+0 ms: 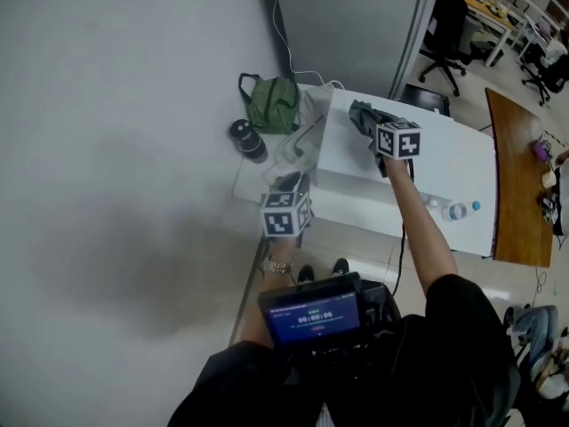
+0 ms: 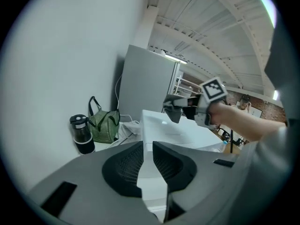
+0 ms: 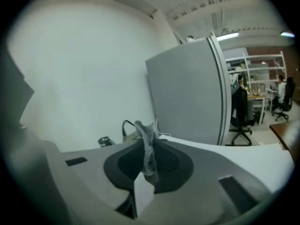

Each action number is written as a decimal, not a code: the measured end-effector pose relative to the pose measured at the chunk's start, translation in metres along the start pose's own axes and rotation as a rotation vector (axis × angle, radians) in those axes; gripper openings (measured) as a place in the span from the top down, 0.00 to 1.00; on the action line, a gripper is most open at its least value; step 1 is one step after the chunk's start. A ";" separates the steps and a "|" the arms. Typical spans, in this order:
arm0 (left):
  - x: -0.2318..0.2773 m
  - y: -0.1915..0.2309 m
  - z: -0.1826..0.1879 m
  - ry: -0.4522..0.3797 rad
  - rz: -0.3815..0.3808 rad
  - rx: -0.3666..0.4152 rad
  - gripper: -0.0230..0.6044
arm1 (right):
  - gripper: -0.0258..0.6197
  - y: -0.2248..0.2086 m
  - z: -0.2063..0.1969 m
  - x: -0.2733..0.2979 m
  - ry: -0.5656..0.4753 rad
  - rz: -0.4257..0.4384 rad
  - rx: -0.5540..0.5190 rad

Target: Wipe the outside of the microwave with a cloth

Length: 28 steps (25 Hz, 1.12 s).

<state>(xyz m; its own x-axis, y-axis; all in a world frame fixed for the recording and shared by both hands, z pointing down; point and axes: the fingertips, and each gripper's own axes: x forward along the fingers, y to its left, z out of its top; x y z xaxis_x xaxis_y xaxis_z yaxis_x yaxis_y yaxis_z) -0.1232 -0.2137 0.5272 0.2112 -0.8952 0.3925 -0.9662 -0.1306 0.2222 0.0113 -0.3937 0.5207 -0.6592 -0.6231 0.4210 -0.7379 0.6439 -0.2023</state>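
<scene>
The white microwave [image 1: 348, 157] stands on a white table [image 1: 462, 172] against the wall. My right gripper [image 1: 368, 124] is over the microwave's top near its back edge, shut on a grey cloth [image 1: 360, 112]. In the right gripper view the cloth [image 3: 148, 149] hangs pinched between the jaws of that gripper [image 3: 147, 159]. The left gripper view shows the cloth [image 2: 172, 105] held above the microwave [image 2: 174, 136]. My left gripper [image 1: 294, 185] hovers at the microwave's front left corner. Its jaws [image 2: 148, 146] stand almost together with nothing between them.
A green bag [image 1: 273, 103] and a black flask [image 1: 248, 140] sit left of the microwave by the wall. A water bottle [image 1: 455, 210] lies on the table to the right. A tall grey cabinet [image 1: 356, 20] stands behind, a wooden table [image 1: 520, 185] and office chairs [image 1: 449, 25] farther right.
</scene>
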 end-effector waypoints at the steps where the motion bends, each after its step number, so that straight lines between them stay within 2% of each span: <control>1: -0.006 0.007 0.001 -0.007 0.022 -0.003 0.88 | 0.91 -0.007 0.001 0.027 0.067 -0.010 0.027; 4: -0.024 0.029 0.001 -0.020 0.086 -0.017 0.88 | 0.91 -0.010 -0.010 0.092 0.243 -0.005 0.035; 7: -0.042 0.052 -0.001 -0.029 0.152 -0.043 0.88 | 0.91 -0.020 -0.026 0.125 0.360 -0.052 -0.026; 10: -0.053 0.070 -0.002 -0.037 0.200 -0.066 0.88 | 0.91 -0.039 -0.038 0.133 0.407 -0.085 -0.080; 13: -0.053 0.073 -0.003 -0.029 0.213 -0.062 0.88 | 0.90 -0.063 -0.042 0.118 0.383 -0.109 -0.081; 19: -0.019 0.027 -0.002 -0.009 0.101 -0.015 0.88 | 0.90 -0.167 -0.055 0.041 0.332 -0.289 -0.032; 25: 0.006 -0.022 0.003 0.001 -0.017 0.054 0.88 | 0.90 -0.291 -0.084 -0.087 0.322 -0.575 0.052; 28: 0.006 -0.028 0.003 -0.002 -0.035 0.057 0.88 | 0.90 -0.316 -0.098 -0.120 0.355 -0.628 0.072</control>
<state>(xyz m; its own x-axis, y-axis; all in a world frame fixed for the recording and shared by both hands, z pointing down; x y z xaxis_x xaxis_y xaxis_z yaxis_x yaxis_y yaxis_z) -0.0948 -0.2169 0.5203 0.2446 -0.8907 0.3832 -0.9652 -0.1858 0.1841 0.3382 -0.4790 0.6206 -0.0300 -0.6762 0.7361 -0.9775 0.1737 0.1198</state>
